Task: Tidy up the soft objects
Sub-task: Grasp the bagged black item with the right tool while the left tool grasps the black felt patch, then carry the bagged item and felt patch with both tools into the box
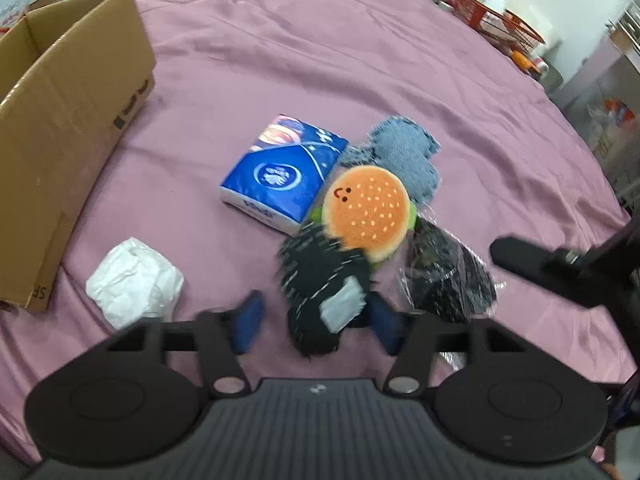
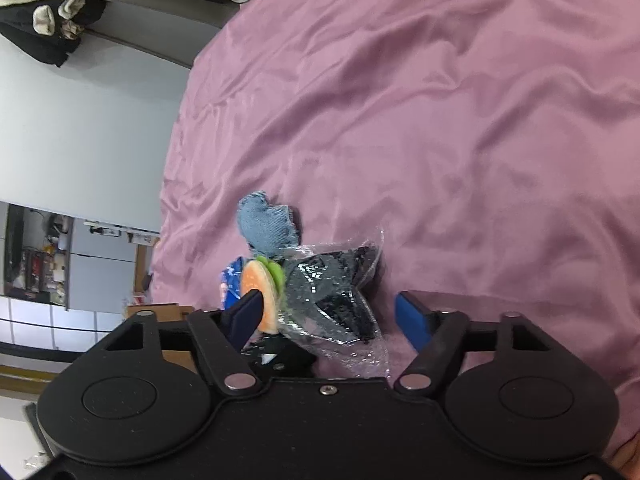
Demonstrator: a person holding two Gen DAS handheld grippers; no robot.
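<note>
A pile of soft things lies on the pink cloth (image 1: pixel 340 60). It holds a burger plush (image 1: pixel 366 208), a blue denim piece (image 1: pixel 408 156), a blue tissue pack (image 1: pixel 284 172), a black speckled cloth with a white label (image 1: pixel 320 280) and a dark item in a clear bag (image 1: pixel 448 276). A crumpled white wad (image 1: pixel 134 282) lies to the left. My left gripper (image 1: pixel 316 320) is open, its blue fingers either side of the black speckled cloth. My right gripper (image 2: pixel 332 316) is open over the clear bag (image 2: pixel 332 300), beside the burger plush (image 2: pixel 260 292).
An open cardboard box (image 1: pixel 68 120) stands at the left on the cloth. A red wire basket (image 1: pixel 496 20) and clutter sit beyond the table's far right edge. The right gripper's body (image 1: pixel 560 272) shows at the right of the left wrist view.
</note>
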